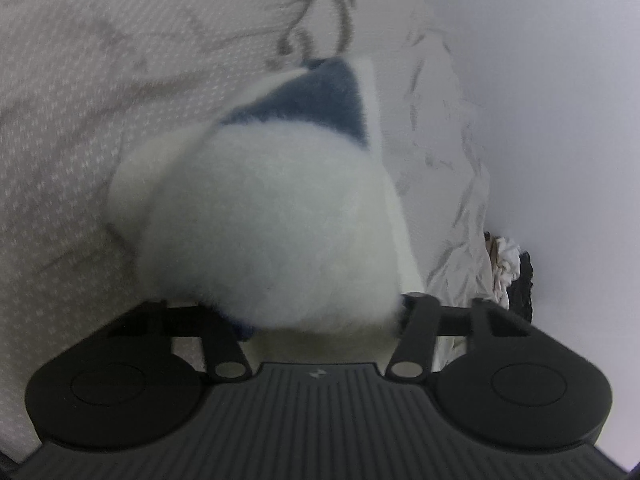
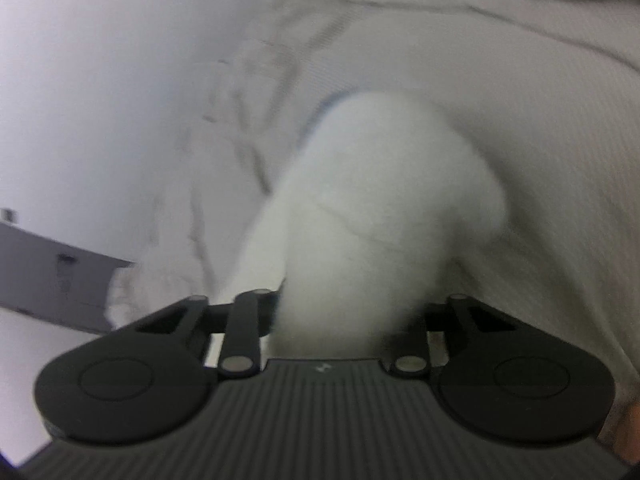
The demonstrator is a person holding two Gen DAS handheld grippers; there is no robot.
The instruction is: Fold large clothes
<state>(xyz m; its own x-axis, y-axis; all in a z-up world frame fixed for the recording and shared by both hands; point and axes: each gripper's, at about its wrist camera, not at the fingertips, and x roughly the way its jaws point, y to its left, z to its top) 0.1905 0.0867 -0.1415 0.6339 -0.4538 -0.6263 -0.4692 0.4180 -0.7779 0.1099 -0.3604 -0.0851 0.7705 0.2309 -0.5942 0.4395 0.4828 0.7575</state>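
Bed [image 1: 80, 100] with a pale, dotted-weave cover, wrinkled, running up against a plain white wall [image 1: 560, 80]. In the left wrist view a small heap of crumpled items [image 1: 510, 268], white and dark, sits at the bed's edge by the wall. In the right wrist view a grey slab-like surface [image 2: 52, 280] shows low at the left; what it is cannot be told.

Fluffy white garment [image 1: 272, 220], with a blue patch at its far end, lies bunched on the bed cover. Both views blurred.

Left gripper [image 1: 320, 320]: the fleece fills the gap between the two black linkages and bulges over them toward the camera. Fingertips buried in the pile; it looks clamped on the garment.

Right gripper [image 2: 344, 320]: a thick white fold of the same garment rises from between its linkages, with a thin blue edge at the far end. Linkages drawn in close on either side; clamped on the fabric.
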